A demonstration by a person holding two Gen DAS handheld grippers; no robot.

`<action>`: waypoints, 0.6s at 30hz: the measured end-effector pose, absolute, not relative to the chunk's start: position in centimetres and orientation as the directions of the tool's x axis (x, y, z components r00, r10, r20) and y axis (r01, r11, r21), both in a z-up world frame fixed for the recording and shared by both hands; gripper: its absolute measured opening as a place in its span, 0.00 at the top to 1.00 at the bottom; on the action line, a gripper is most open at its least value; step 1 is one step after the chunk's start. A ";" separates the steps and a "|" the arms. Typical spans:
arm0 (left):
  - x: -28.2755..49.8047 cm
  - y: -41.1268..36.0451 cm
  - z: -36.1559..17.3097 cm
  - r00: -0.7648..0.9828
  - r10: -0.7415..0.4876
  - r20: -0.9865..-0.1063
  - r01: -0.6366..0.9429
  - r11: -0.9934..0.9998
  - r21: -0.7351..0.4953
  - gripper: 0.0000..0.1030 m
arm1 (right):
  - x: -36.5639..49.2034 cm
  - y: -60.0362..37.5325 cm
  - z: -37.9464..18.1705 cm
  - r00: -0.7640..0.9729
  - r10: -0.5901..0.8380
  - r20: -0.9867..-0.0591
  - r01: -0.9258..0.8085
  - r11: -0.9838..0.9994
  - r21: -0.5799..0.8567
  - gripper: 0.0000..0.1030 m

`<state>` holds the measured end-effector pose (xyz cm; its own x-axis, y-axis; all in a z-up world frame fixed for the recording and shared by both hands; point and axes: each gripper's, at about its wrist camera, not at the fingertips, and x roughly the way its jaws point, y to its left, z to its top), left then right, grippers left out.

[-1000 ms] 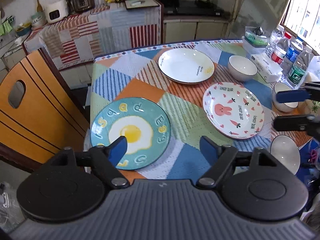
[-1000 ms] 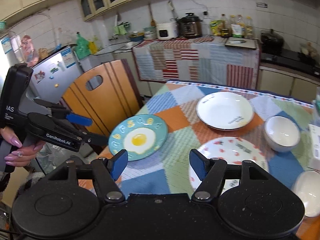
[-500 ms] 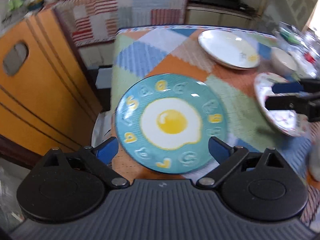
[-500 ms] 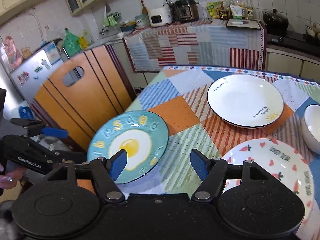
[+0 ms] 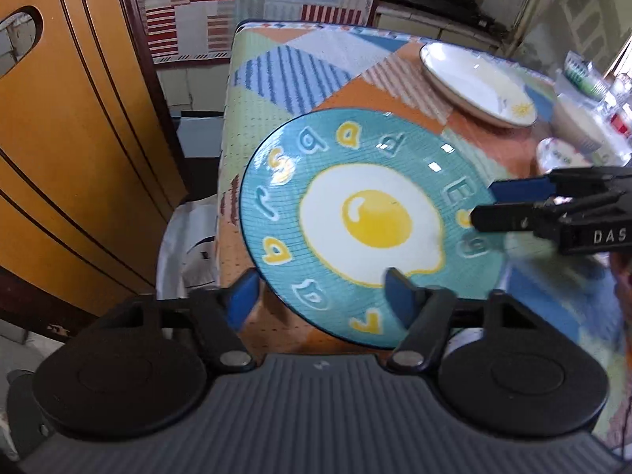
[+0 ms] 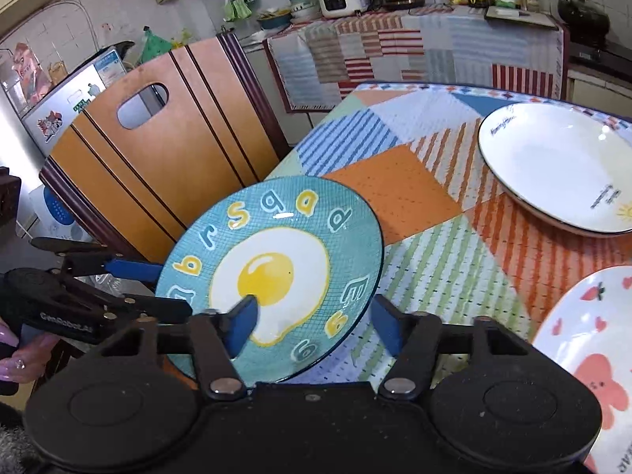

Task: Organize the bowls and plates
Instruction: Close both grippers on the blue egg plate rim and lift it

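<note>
Left wrist view: egg plate point(image 5: 371, 225) sits at the table point(image 5: 276, 75) corner, left gripper point(image 5: 320, 296) half-open astride its near rim, jaws just narrowed. Right wrist view adds the bunny plate point(image 6: 584, 355); right gripper point(image 6: 312, 322), also narrowing, straddles the egg plate's edge, not gripping.

patchwork-clothed table point(image 6: 418, 193), teal point(image 6: 276, 276), white plates point(image 6: 553, 166)

**A:** Where is the left tool point(image 5: 320, 294)?

**B:** It is tilted down at the near-left rim of the egg plate point(image 5: 367, 217). Its jaws have just been closing and stand half apart, with the rim between them and no pad pressing.

**A:** And the right tool point(image 6: 315, 318)?

**B:** It points down at the plate's opposite rim. Its jaws have also just been closing, and they straddle that edge without gripping.

**A:** Any hands visible?

**B:** The left hand point(image 6: 12, 355) is wrapped round its tool's handle.
</note>
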<state>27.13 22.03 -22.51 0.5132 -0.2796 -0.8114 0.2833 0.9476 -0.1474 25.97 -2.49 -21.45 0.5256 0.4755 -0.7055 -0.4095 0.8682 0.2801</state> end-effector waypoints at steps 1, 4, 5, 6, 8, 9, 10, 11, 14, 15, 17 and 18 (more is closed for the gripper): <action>27.3 22.0 -22.8 0.510 -0.274 -0.815 0.284 0.949 -0.141 0.47 | 26.1 -2.4 -21.7 0.532 0.461 -0.710 -0.403 0.876 0.267 0.45; 27.8 22.1 -23.5 0.489 -0.270 -0.830 0.272 0.951 -0.149 0.59 | 26.8 -2.8 -22.4 0.514 0.452 -0.729 -0.372 0.883 0.285 0.60; 27.8 22.3 -23.5 0.491 -0.276 -0.826 0.264 0.951 -0.160 0.59 | 27.1 -2.9 -22.6 0.499 0.459 -0.735 -0.364 0.881 0.303 0.61; 27.9 22.4 -23.5 0.489 -0.278 -0.827 0.259 0.951 -0.167 0.62 | 27.2 -3.0 -22.9 0.491 0.464 -0.738 -0.359 0.879 0.314 0.63; 28.0 22.7 -23.5 0.485 -0.280 -0.828 0.248 0.953 -0.176 0.65 | 27.3 -2.9 -23.3 0.480 0.465 -0.744 -0.353 0.879 0.321 0.69; 28.1 23.0 -23.5 0.487 -0.281 -0.827 0.235 0.954 -0.186 0.68 | 27.4 -2.8 -23.7 0.472 0.467 -0.748 -0.347 0.878 0.330 0.73; 28.1 23.2 -23.5 0.492 -0.283 -0.823 0.216 0.956 -0.199 0.69 | 27.5 -2.8 -24.0 0.461 0.471 -0.752 -0.337 0.877 0.343 0.75; 28.2 23.4 -23.6 0.496 -0.286 -0.820 0.204 0.956 -0.210 0.71 | 27.5 -2.8 -24.1 0.470 0.471 -0.746 -0.327 0.878 0.349 0.75; 28.1 23.5 -23.6 0.499 -0.283 -0.819 0.193 0.958 -0.214 0.72 | 27.8 -3.0 -24.1 0.446 0.489 -0.750 -0.344 0.867 0.360 0.76; 28.1 23.4 -23.6 0.500 -0.278 -0.820 0.188 0.959 -0.211 0.72 | 28.0 -3.3 -24.1 0.434 0.501 -0.748 -0.332 0.861 0.385 0.77; 28.2 23.3 -23.5 0.495 -0.271 -0.826 0.172 0.962 -0.212 0.72 | 28.3 -3.7 -24.2 0.420 0.518 -0.745 -0.328 0.852 0.408 0.78; 28.3 23.3 -23.5 0.491 -0.268 -0.829 0.165 0.963 -0.214 0.72 | 28.3 -3.8 -24.3 0.417 0.524 -0.742 -0.332 0.848 0.413 0.78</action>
<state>28.26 23.27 -23.49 0.4912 -0.2683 -0.8287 0.1647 0.9628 -0.2141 28.34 -3.78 -24.28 0.4169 0.5245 -0.7424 -0.3323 0.8481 0.4126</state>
